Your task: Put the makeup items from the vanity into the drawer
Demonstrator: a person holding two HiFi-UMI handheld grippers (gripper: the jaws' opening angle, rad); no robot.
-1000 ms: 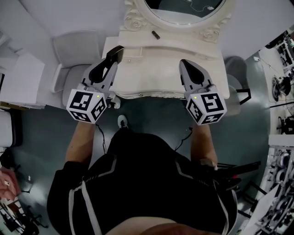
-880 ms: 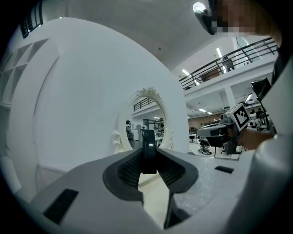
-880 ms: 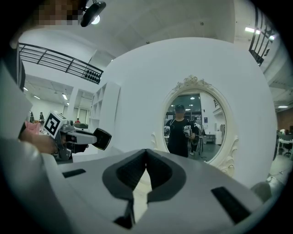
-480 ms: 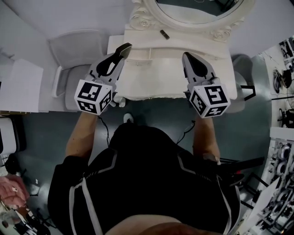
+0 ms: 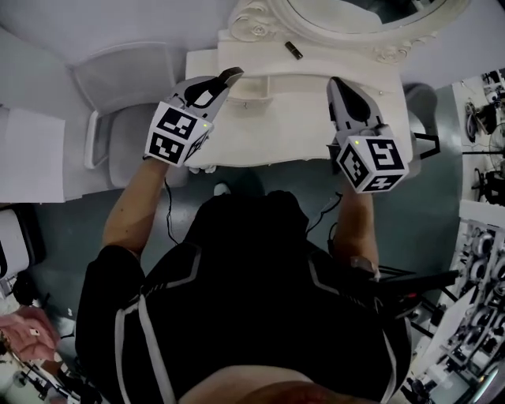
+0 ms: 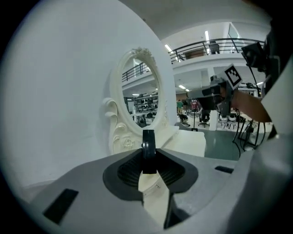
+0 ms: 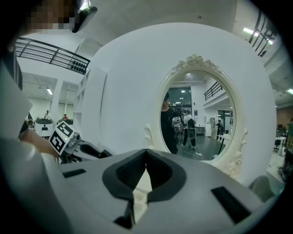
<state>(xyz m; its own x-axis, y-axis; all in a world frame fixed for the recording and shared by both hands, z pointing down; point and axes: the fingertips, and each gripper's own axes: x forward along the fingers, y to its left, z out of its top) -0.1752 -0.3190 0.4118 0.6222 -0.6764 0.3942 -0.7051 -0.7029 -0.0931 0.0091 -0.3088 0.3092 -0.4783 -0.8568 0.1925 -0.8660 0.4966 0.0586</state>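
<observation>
The white vanity [image 5: 292, 134] with its oval mirror [image 5: 371, 16] stands in front of me. My left gripper [image 5: 230, 75] is over the vanity's left part, shut on a thin black makeup item [image 6: 148, 153] that shows edge-on between its pads [image 6: 132, 171]. A small dark makeup item [image 5: 293, 50] lies on the top by the mirror's frame. My right gripper [image 5: 335, 81] hovers over the vanity's right part, shut, with nothing between its tips [image 7: 146, 153]. A shallow rectangular recess [image 5: 268, 85] shows in the vanity between the grippers; whether it is the drawer I cannot tell.
A grey chair [image 5: 118, 118] stands left of the vanity, with a white cabinet [image 5: 31, 154] further left. Another grey seat [image 5: 420, 102] sits at the vanity's right end. Cluttered benches [image 5: 481, 260] line the right side. The mirror frame [image 7: 197, 61] rises close ahead.
Both grippers have moved forward over the vanity toward the mirror. The left one carried the black item with it and tipped downward. Neither jaw opening has changed.
</observation>
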